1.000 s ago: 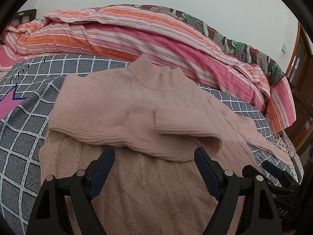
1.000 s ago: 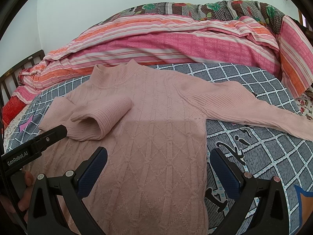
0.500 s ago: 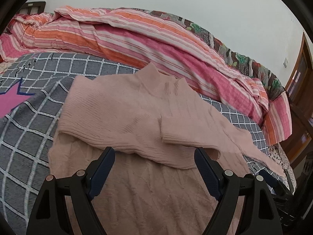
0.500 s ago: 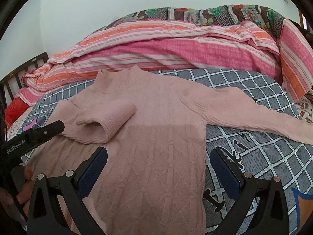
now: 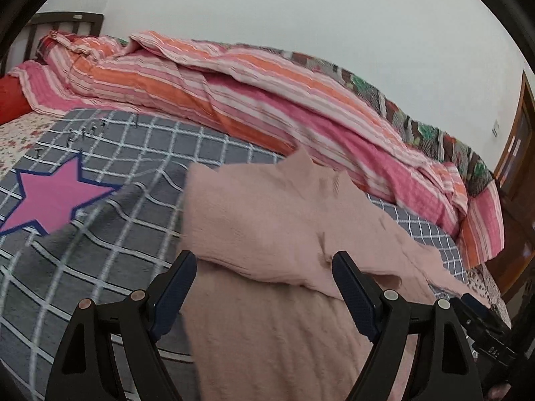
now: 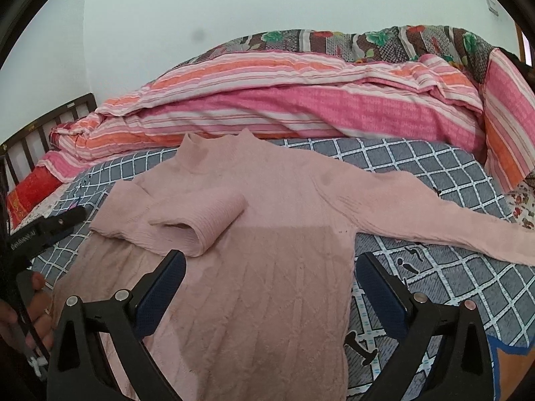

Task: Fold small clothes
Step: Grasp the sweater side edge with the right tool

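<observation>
Left cam: left gripper [image 5: 264, 294] spread wide, empty, over the pink sweater [image 5: 284, 220] on a grey checked bedspread [image 5: 100, 234] with a pink star [image 5: 57, 197]. Right cam: right gripper [image 6: 271, 287] gaping too, sweater [image 6: 267, 267] below; lettering on the other tool is blurry, striped quilt [image 6: 301, 107] behind.

Pink sweater [image 6: 267, 267] lies flat on checked bedspread [image 6: 418, 167], one sleeve folded across.

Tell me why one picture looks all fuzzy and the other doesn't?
Left wrist view: the pink knitted sweater and striped quilt are smeared by motion blur. Right wrist view: sharp, the sweater's diamond knit shows. Both views bend edges, fisheye-style.
</observation>
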The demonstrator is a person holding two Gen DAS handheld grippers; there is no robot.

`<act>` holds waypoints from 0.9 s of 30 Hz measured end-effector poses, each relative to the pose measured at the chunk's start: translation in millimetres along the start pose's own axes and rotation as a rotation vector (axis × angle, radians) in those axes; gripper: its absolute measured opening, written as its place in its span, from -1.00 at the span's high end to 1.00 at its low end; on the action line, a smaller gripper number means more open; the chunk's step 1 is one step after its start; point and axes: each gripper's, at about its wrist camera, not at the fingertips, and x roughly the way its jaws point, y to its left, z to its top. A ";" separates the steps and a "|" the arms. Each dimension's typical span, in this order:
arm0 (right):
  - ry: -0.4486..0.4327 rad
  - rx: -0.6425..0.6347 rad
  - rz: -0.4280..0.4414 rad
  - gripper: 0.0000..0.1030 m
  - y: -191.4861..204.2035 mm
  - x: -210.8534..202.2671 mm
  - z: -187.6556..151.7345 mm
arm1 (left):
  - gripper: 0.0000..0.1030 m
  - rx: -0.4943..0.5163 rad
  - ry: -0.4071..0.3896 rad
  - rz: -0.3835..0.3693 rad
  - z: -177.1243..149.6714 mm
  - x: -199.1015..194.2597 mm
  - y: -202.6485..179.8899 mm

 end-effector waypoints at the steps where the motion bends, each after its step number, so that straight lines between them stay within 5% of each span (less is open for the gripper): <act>1: 0.000 -0.002 0.001 -0.88 0.7 0.2 0.4 | -0.60 -0.001 -0.010 0.003 1.9 -3.0 4.0; 10: 0.076 -0.023 0.067 -0.58 21.9 22.2 16.6 | -0.59 -0.062 -0.007 0.009 13.6 -6.4 38.5; 15: 0.133 -0.148 0.036 -0.52 60.5 50.5 29.3 | -0.59 -0.130 0.018 0.000 17.1 -1.8 58.1; 20: 0.251 -0.200 -0.035 -0.18 80.2 93.9 28.2 | -0.59 -0.177 0.058 0.002 16.3 5.5 70.8; 24: 0.263 -0.167 -0.059 0.31 70.9 102.6 37.2 | -0.59 -0.183 0.074 0.013 17.2 10.0 72.9; 27: 0.225 -0.086 -0.043 0.31 42.9 93.3 49.5 | -0.59 -0.185 0.077 0.018 16.9 12.6 71.4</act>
